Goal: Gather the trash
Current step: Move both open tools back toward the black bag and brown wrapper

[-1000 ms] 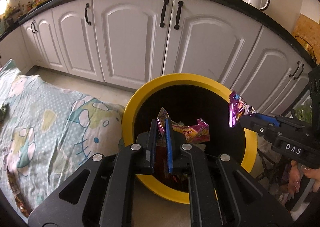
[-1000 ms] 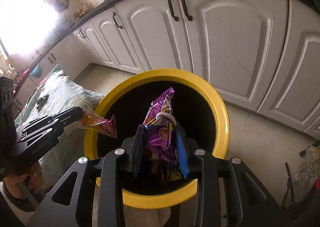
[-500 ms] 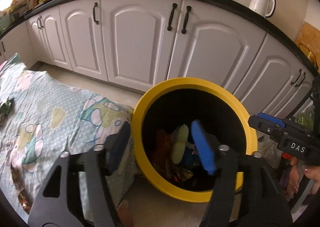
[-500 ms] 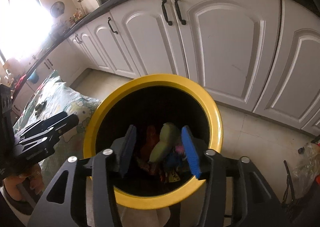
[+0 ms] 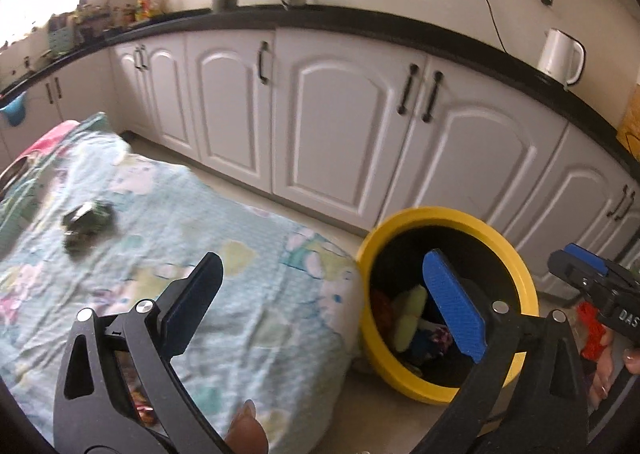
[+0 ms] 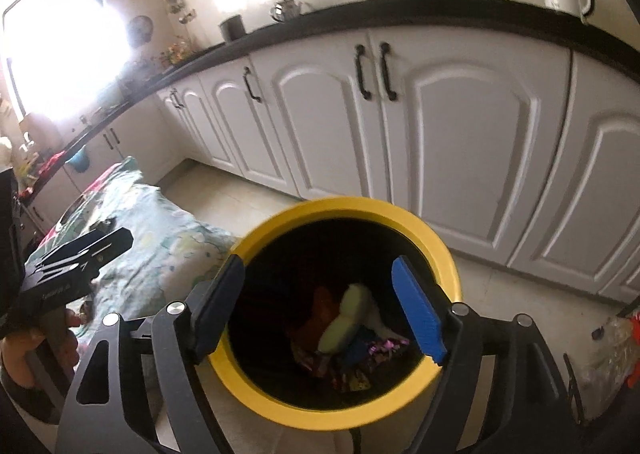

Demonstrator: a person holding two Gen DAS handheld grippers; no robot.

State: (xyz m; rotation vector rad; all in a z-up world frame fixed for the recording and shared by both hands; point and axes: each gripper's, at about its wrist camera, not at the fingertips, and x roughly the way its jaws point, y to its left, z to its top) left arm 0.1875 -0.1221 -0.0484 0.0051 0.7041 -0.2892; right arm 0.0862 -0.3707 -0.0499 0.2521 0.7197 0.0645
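Observation:
A yellow-rimmed black bin [image 5: 516, 254] [image 6: 440, 250] stands on the floor beside a table under a pale patterned cloth [image 5: 208, 214]. Several wrappers [image 6: 352, 338] lie inside the bin. My left gripper [image 5: 320, 302] is open and empty, over the cloth's right edge, left of the bin. My right gripper [image 6: 316, 306] is open and empty above the bin's mouth; it also shows at the right in the left wrist view [image 5: 580, 266]. A dark crumpled wrapper [image 5: 86, 220] lies on the cloth at the left. Another colourful wrapper [image 5: 140, 406] shows behind my left finger.
White kitchen cabinets [image 5: 340, 142] under a black counter run behind the bin. A white kettle [image 5: 560, 58] stands on the counter. A clear bag with red items [image 6: 616, 350] lies on the floor at the right.
Both grippers opened and dropped their wrappers into the bin. The left gripper then swung left towards the cloth; the right gripper drew back and up slightly.

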